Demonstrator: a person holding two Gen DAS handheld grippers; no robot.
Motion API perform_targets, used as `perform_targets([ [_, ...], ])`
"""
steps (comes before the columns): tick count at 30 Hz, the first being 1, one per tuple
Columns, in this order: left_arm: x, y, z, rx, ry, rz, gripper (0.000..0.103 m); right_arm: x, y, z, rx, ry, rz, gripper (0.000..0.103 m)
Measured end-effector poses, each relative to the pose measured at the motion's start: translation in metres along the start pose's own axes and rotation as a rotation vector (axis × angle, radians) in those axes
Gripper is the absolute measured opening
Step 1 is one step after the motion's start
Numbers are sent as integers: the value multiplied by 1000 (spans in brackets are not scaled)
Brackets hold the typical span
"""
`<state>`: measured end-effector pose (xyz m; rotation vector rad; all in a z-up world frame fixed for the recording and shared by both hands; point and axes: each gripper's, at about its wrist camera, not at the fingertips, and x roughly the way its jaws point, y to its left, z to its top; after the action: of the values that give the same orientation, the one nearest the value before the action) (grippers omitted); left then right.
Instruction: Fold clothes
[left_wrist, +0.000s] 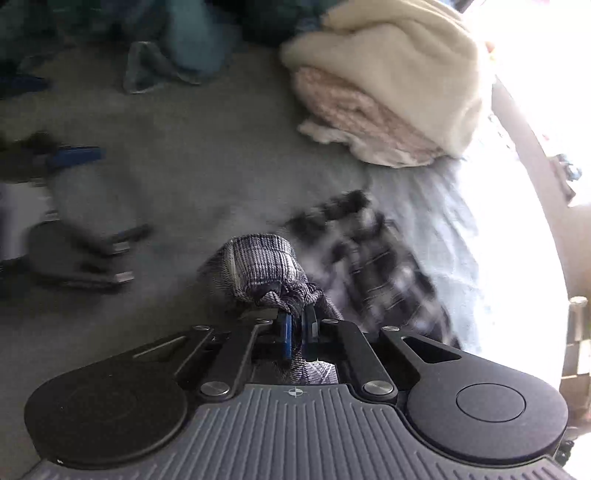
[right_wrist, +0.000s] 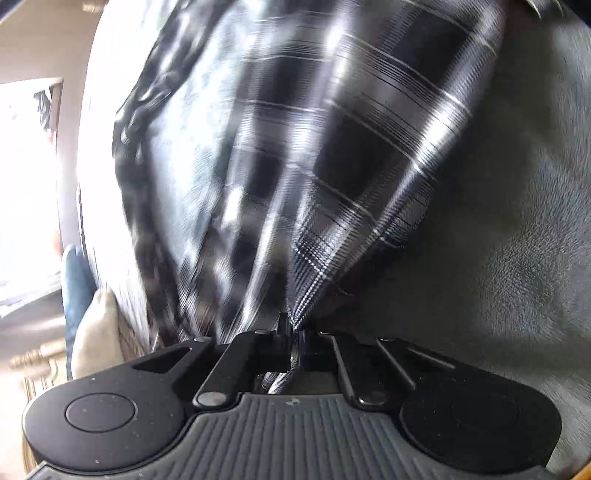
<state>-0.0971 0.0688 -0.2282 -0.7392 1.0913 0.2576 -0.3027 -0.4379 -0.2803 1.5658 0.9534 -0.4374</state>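
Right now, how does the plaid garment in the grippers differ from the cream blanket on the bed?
The plaid garment is dark checked, thin woven cloth; the cream blanket is plain, pale and fluffy. The garment is lifted, pinched by the left gripper and the right gripper; the blanket lies in a folded heap, untouched. Both are over the grey bed cover.

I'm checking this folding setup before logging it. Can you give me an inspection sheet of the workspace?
Surface: grey bed cover.
Job's things: plaid garment, bunched at the left grip, stretched from the right.
Clutter: cream blanket, blue clothes.
Grippers: left gripper and right gripper both shut on the garment.
Cables: nothing seen.
Surroundings: bright window light.
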Motion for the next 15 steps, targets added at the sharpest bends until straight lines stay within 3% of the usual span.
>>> perform_targets([
  [3, -18, 14, -3, -12, 36, 68, 2, -40, 8, 7, -90, 65, -54, 4],
  [5, -15, 21, -9, 16, 72, 120, 2, -57, 15, 9, -183, 86, -135, 4],
  [7, 3, 26, -19, 70, 128, 168, 2, -52, 20, 11, -281, 92, -261, 4],
  [10, 37, 28, -35, 154, 182, 264, 2, -31, 4, 14, -317, 145, -388, 4],
  [15, 37, 21, -22, 202, 137, 291, 3, -34, -7, 2, -278, 192, -344, 4],
])
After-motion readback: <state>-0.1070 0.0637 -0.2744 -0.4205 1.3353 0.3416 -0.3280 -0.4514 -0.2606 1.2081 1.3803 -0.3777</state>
